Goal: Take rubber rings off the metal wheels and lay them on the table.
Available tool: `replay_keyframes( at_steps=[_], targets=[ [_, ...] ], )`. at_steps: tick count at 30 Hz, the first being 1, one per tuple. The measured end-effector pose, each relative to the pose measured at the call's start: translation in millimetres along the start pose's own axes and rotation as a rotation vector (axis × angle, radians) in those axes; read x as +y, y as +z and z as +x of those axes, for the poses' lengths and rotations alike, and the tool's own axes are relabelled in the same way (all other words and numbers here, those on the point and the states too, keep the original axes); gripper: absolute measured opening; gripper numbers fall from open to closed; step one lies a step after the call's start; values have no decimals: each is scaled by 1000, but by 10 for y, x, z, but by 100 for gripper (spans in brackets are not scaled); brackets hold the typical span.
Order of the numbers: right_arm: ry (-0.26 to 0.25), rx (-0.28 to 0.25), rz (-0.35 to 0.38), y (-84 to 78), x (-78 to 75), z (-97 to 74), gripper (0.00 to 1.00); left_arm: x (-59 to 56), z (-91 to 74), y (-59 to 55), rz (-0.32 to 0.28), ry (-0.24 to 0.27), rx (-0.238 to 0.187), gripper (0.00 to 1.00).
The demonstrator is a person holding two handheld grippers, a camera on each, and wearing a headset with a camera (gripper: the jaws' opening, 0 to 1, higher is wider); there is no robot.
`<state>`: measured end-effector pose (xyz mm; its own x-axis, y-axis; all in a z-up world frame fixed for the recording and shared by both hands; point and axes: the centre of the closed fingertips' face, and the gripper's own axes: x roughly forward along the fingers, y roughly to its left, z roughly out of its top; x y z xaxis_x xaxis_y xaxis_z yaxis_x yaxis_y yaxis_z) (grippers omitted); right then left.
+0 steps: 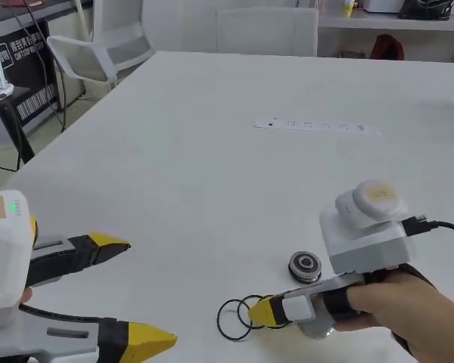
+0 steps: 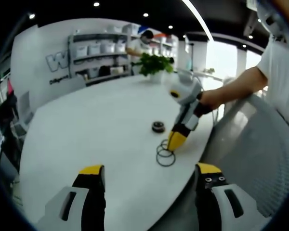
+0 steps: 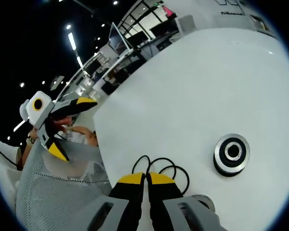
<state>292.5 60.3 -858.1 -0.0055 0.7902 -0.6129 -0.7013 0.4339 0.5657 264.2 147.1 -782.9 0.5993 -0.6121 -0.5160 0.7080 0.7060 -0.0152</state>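
Observation:
Two or three thin black rubber rings (image 1: 233,319) lie overlapping on the white table (image 1: 212,166) near its front edge. My right gripper (image 1: 256,311), held in a hand, is shut with its yellow tips resting on the rings (image 3: 160,163); whether a ring is pinched I cannot tell. A metal wheel (image 1: 305,266) with a black band lies flat just beyond the gripper, also visible in the right gripper view (image 3: 231,153). A second round metal piece (image 3: 202,201) peeks out under that gripper. My left gripper (image 1: 136,291) hovers open at the lower left, well apart from the rings (image 2: 164,155).
A white power strip (image 1: 318,125) lies across the far middle of the table. White chairs (image 1: 98,53) stand beyond the far left corner. A grey mesh chair (image 2: 260,144) sits close to the table's near edge. Shelves and a plant (image 2: 154,62) stand far off.

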Motion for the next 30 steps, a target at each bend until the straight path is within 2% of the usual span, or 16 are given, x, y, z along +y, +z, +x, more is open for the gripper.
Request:
replay_keyframes(
  at_steps=[5,10,13,20,23,28,30],
  targets=[
    [-27,18,-34,-23,-41,-12,4,1,9,-6,-7,-4,1,77],
    [-18,30,-37,-41,-24,-9,3,-1,11,-15,-7,-6,6,77],
    [-24,54,-65,-81,-15,8,3,3,11,-20,-7,-3,9,77],
    [-26,62,-76,-80,-21,-15,4,4,9,-27,-9,-3,12,76],
    [-32,59,-81,-63,-29,-38,4,4,10,-30,-5,-3,15,75],
    [-24,23,-55,22,-40,-86,4,-15,13,-34,-3,-13,20,75],
    [-32,8,-52,55,-66,-115,4,-23,10,-5,5,-17,9,75]
  ],
)
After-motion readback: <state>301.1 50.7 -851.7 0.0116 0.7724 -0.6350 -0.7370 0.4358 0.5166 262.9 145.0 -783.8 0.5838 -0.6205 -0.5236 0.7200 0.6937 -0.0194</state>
